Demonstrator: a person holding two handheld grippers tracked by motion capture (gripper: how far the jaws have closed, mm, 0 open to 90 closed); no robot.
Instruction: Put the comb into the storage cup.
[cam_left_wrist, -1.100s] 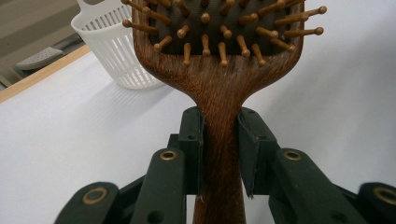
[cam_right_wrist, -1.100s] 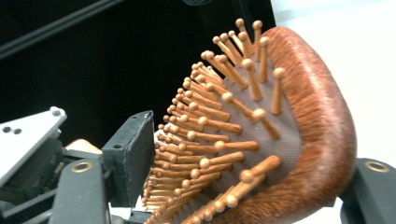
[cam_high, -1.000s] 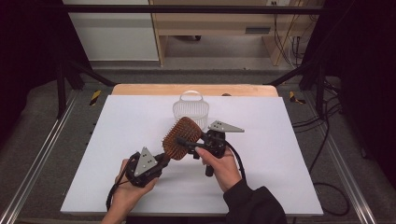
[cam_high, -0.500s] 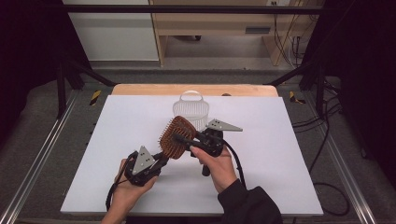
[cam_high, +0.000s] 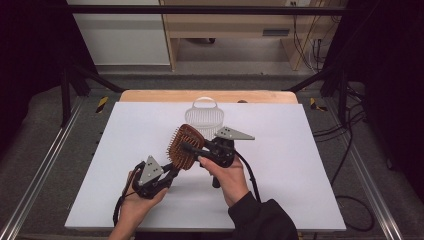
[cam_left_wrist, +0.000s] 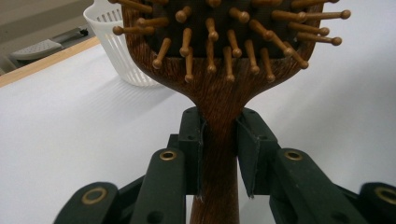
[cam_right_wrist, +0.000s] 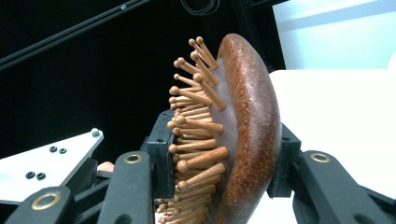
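Note:
A wooden hairbrush (cam_high: 184, 146) with round-tipped wooden bristles is held above the white table between both grippers. My left gripper (cam_high: 171, 171) is shut on its narrow handle (cam_left_wrist: 218, 154), pads pressed to both sides. My right gripper (cam_high: 192, 151) comes in from the right and has just been closing on the brush head (cam_right_wrist: 250, 121). One pad sits against the bristle tips (cam_right_wrist: 187, 140) and the other against the rounded wooden back. In the left gripper view the brush head (cam_left_wrist: 219, 88) rises straight above my left gripper (cam_left_wrist: 219, 140).
A white slatted plastic basket (cam_high: 202, 115) with a handle stands at the back of the white table top (cam_high: 300, 150), just beyond the brush; it also shows in the left gripper view (cam_left_wrist: 116, 51). A wooden strip (cam_high: 150, 96) runs along the table's far edge.
The brush head and my right gripper have drifted slightly to the left and the right jaws have drawn in on the head. The left gripper has kept its place on the handle.

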